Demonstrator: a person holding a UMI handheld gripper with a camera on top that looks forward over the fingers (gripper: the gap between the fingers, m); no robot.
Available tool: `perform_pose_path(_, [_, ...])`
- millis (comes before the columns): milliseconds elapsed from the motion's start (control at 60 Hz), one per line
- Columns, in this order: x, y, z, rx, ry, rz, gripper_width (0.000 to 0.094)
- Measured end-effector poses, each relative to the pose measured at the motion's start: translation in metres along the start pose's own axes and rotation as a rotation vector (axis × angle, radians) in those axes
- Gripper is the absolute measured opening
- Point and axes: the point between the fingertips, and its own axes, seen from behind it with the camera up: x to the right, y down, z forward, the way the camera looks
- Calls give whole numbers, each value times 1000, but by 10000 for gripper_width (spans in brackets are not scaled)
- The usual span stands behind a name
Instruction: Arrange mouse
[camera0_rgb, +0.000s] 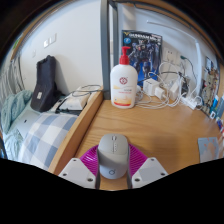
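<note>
A light grey mouse (113, 155) lies lengthwise between my two fingers, its front end pointing away over the wooden desk (165, 130). My gripper (113, 166) is shut on it: the magenta pads (91, 160) press against both of its sides and bow around it. The mouse's rear end reaches back between the grey fingertips. I cannot tell whether the mouse rests on the desk or hangs just above it.
A white pump bottle (122, 82) with a red label stands beyond the mouse at the desk's back. White plugs and cables (165, 92) crowd the back right. The desk's left edge (78, 130) drops to a bed with checked bedding (40, 135); a black bag (44, 82) stands behind.
</note>
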Motion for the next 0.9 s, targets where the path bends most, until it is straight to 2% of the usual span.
perform_pose_path(317, [5,-10,-7,-39,-66,-54,343])
perform_pose_path(433, [23,-56,-41,39,-83,-67,344])
perform_pose_path(667, [139,-166,-150,237,12,-80,342])
perform_pose_path(783, [221,-182,-193,282,83,-83,342])
perform_pose_path(900, [299,-166,-208,285,144,-47,342])
